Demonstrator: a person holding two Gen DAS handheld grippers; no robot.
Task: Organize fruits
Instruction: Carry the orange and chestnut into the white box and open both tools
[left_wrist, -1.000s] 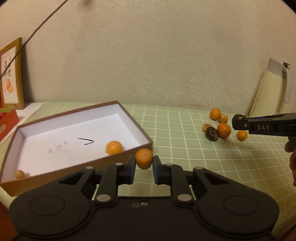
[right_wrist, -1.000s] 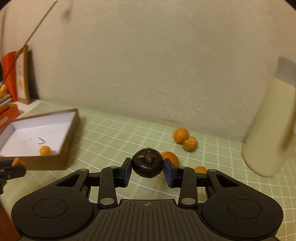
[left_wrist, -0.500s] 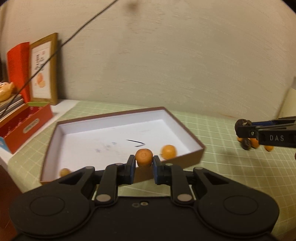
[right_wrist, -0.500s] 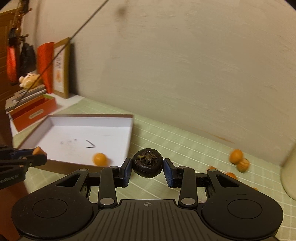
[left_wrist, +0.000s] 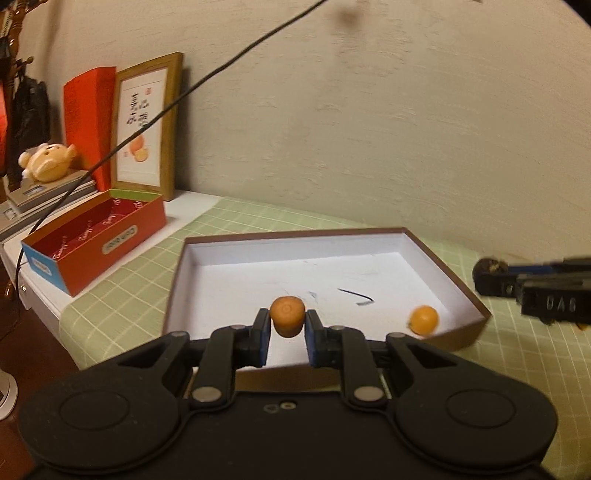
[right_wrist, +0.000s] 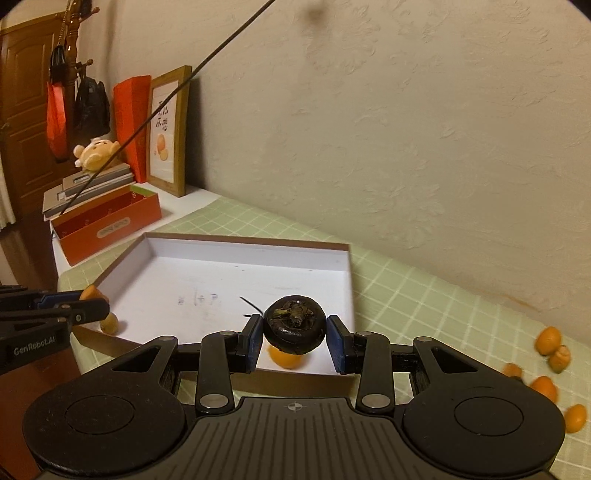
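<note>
Your left hand-held gripper (left_wrist: 287, 334) pinches a small orange fruit (left_wrist: 287, 316) over the white box (left_wrist: 448, 258), your right hand-held gripper (right_wrist: 294, 341) clamps a dark fruit (right_wrist: 294, 329), and only the right view shows loose oranges (right_wrist: 543, 387) on the counter (right_wrist: 424, 295).

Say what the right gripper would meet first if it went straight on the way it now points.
Probably the white floor of the shallow brown box. The right gripper, shut on a dark wrinkled fruit, points down over the box's near edge, with a loose orange fruit just below. Depth is unclear.

Home rm: framed picture (right_wrist: 167, 129), plush toy (right_wrist: 95, 152), coat rack (right_wrist: 72, 35).
</note>
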